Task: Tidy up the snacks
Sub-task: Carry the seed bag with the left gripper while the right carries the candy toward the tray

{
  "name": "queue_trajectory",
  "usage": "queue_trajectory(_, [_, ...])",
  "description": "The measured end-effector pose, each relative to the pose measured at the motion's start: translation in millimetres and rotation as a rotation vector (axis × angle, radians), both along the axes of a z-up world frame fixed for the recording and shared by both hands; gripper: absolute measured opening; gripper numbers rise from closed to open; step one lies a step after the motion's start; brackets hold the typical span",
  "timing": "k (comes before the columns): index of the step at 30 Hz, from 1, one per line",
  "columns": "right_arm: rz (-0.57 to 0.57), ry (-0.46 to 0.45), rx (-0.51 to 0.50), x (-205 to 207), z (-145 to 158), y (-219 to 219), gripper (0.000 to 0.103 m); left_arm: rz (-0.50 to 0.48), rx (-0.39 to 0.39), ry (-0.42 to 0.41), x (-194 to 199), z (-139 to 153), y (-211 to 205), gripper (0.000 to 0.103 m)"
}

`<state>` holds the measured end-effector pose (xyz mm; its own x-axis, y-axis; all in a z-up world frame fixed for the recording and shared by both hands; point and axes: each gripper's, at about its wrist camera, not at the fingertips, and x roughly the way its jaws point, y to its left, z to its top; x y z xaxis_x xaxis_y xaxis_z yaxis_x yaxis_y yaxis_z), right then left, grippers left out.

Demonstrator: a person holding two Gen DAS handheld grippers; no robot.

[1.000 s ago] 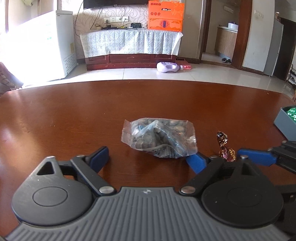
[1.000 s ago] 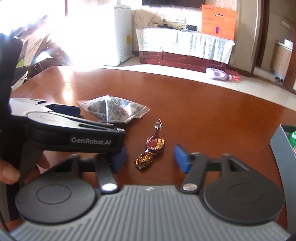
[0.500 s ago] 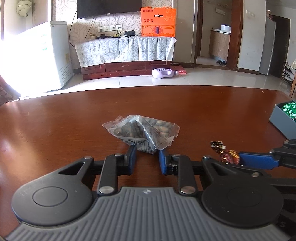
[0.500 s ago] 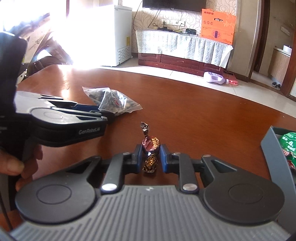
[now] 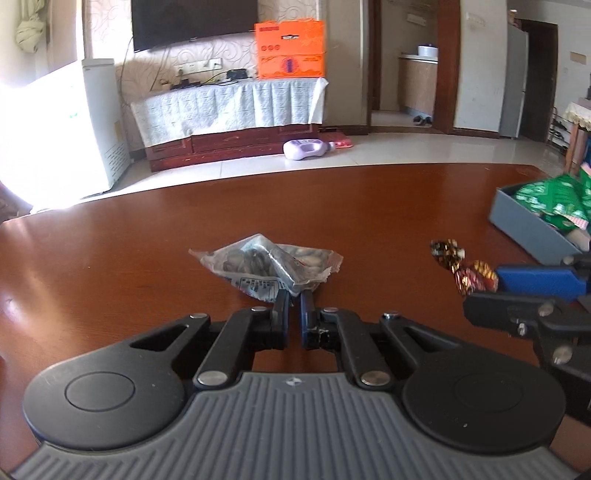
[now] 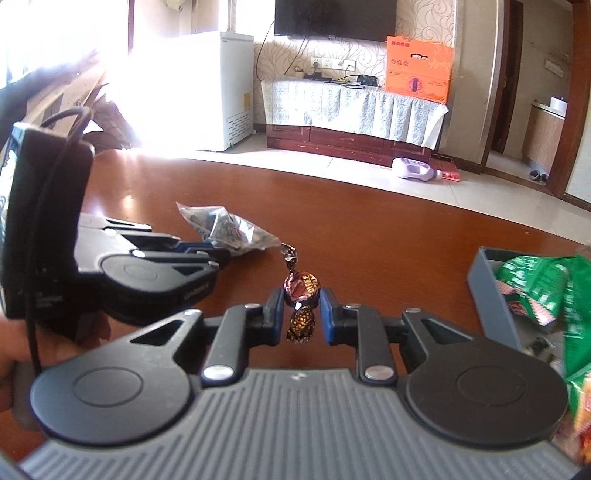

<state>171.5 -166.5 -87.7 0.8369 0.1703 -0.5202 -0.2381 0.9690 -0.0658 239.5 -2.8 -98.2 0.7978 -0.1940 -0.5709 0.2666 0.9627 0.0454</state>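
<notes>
Both grippers went from open to clamped within the last second: left gripper [image 5: 293, 308] now pinches the bag [image 5: 269, 264] edge, right gripper [image 6: 302, 312] grips the candy [image 6: 301, 290], both lifting off the table [image 5: 110, 258], so next is likely the bin [image 6: 487, 291].

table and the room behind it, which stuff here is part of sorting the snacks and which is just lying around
Part of the job:
- clear snack bag, pinched by the left gripper
- wrapped candy, pinched by the right gripper
- grey box with green snack packs

Just lying about:
- purple bottle on the floor
- orange carton
- white freezer
- television
</notes>
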Motion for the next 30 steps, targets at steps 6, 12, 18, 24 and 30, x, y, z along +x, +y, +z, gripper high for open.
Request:
queue_trajectory(6, [-0.016, -0.005, 0.015, -17.3, 5.8, -13.3, 0.024, -0.009, -0.002, -0.033, -23.6, 8.4, -11.8, 0.006])
queue_trajectory(12, [-0.014, -0.01, 0.027, -31.7, 8.3, -22.8, 0.024, 0.009, 0.027, -0.066, -38.2, 13.6, -18.3, 0.006])
queue_trajectory(18, [-0.021, -0.012, 0.053, -37.9, 4.5, -34.5, 0.024, 0.009, -0.003, -0.07, -36.4, 19.4, -16.8, 0.006])
queue_trajectory(24, [-0.016, -0.017, 0.071, -39.0, 2.2, -37.9, 0.024, -0.034, 0.01, -0.126, -57.6, 34.8, -31.7, 0.001])
queue_trajectory(30, [-0.01, -0.033, 0.082, -45.7, 4.5, -45.1, 0.024, -0.068, 0.005, -0.159, -87.7, 46.1, -44.4, 0.001])
